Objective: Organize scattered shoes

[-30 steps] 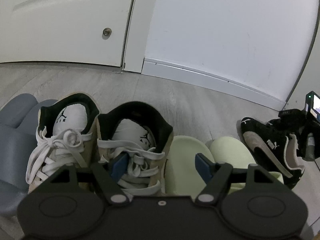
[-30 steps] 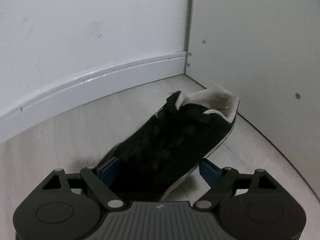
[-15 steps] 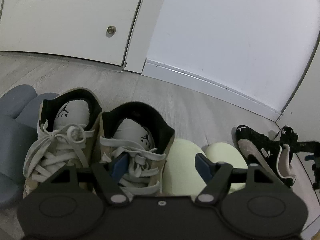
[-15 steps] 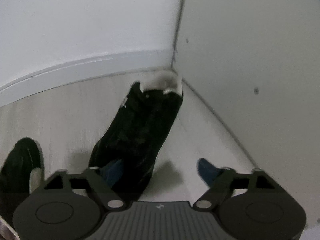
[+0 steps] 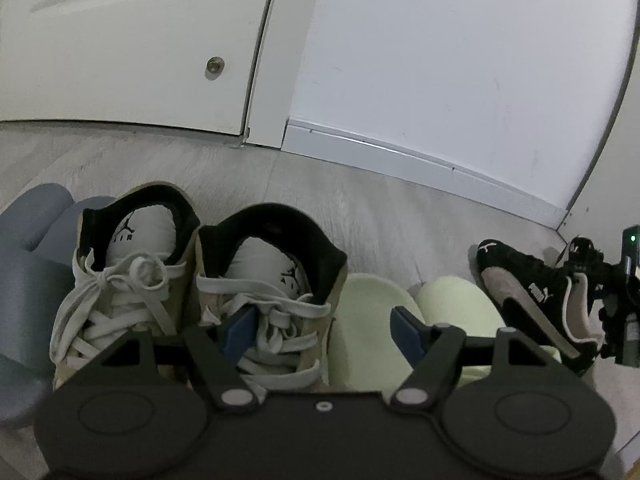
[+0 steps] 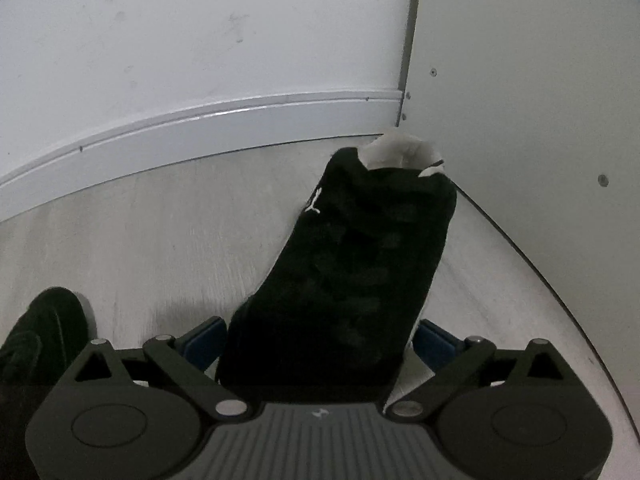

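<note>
The right gripper (image 6: 316, 340) is seen closed around a black Puma sneaker (image 6: 352, 264), its blue pads pressed against both sides of the shoe near the toe end, with the heel pointed at 12 o'clock toward the corner where the white baseboard (image 6: 200, 128) meets a side panel (image 6: 540, 120). Whether the held sneaker rests on the grey plank floor (image 6: 140, 240) or is lifted just above it cannot be told. A second black Puma sneaker (image 6: 44, 328) is visible at 8 o'clock in the right wrist view, just beside the held one. In the left wrist view the left gripper (image 5: 324, 332) is held released, nothing between its pads, above a row of shoes set side by side on the floor: a pair of tan Air Jordan sneakers (image 5: 264, 280) with white laces at 9 to 11 o'clock, pale green slides (image 5: 372, 320) under the gripper at 12 to 1 o'clock, and the black Puma pair at 3 o'clock. Grey-blue slides (image 5: 28, 264) are seen at the far left edge. A white door (image 5: 132, 56) stands behind the row.
</note>
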`<state>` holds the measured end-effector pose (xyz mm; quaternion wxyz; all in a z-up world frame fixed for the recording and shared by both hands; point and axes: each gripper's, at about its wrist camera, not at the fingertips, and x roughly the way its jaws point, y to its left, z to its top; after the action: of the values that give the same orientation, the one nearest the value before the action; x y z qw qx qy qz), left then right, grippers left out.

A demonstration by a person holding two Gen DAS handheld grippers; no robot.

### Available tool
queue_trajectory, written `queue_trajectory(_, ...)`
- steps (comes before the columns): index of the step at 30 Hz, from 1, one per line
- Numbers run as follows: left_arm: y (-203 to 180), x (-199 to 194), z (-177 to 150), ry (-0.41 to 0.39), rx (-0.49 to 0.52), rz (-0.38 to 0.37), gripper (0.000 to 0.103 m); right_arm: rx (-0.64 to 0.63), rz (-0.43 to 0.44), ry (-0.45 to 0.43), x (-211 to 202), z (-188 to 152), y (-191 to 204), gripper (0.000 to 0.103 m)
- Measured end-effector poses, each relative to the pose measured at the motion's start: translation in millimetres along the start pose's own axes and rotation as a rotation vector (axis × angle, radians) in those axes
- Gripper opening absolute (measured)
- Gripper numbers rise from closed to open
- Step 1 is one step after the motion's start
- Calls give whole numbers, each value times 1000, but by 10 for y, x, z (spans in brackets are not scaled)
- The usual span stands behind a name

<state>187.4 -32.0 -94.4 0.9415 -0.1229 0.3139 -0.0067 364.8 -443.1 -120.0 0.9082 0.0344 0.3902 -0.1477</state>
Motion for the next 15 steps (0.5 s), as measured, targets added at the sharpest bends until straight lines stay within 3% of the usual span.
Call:
queue_trajectory(6, 43, -14, 12, -4, -33, -14, 74, -58, 45, 32, -36, -28, -94, 91)
queue_trajectory(15, 82, -50, -1, -10, -72, -28, 74, -49, 111, 135, -448, -428, -226, 87)
